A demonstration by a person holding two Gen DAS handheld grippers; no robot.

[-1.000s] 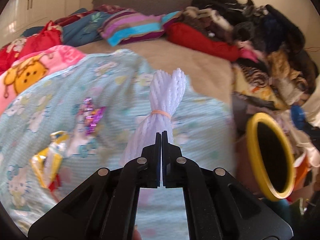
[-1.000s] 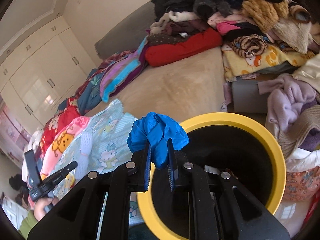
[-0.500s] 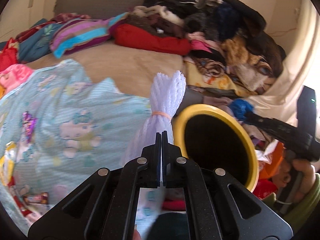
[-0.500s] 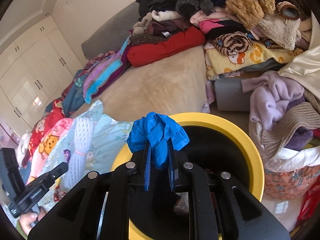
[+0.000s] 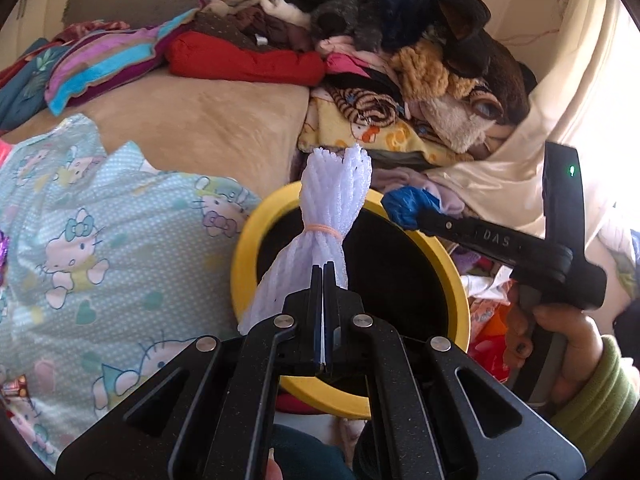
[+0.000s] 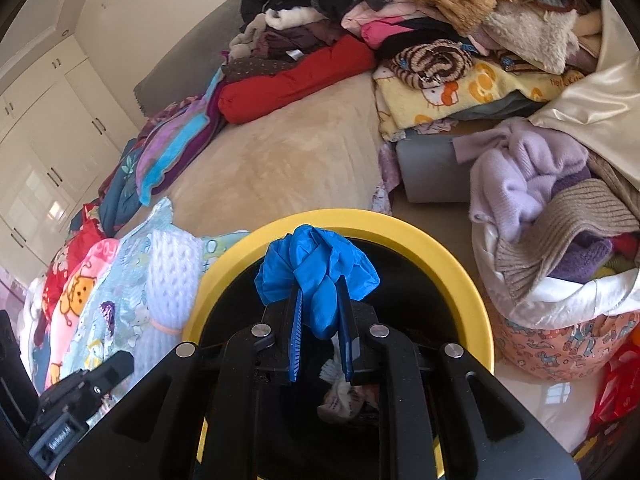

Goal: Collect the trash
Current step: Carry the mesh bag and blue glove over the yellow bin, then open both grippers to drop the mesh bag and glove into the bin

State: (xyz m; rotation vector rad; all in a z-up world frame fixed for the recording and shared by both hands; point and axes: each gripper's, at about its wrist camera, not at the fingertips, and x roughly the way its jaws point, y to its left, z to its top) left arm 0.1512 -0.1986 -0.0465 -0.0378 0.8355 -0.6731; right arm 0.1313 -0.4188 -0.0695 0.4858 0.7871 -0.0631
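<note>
My left gripper point(image 5: 324, 276) is shut on a white foam net bundle point(image 5: 328, 208) tied with a rubber band, held over the near left rim of the yellow-rimmed black trash bin point(image 5: 460, 288). My right gripper point(image 6: 320, 304) is shut on a crumpled blue glove point(image 6: 316, 268) and holds it over the bin's opening point(image 6: 400, 236). The right gripper point(image 5: 404, 208) with the glove also shows in the left wrist view at the bin's far right rim. The foam bundle point(image 6: 172, 272) shows left of the bin in the right wrist view. Some trash lies at the bin's bottom point(image 6: 340, 396).
A bed with a light blue Hello Kitty blanket point(image 5: 100, 240) lies left of the bin, with a purple wrapper point(image 6: 107, 312) on it. Piled clothes point(image 5: 400, 40) cover the far side. A basket of clothes point(image 6: 560, 280) stands right of the bin.
My left gripper has swung right with the foam bundle, from over the blanket to the bin's rim. My right gripper with the glove has moved a little further over the bin.
</note>
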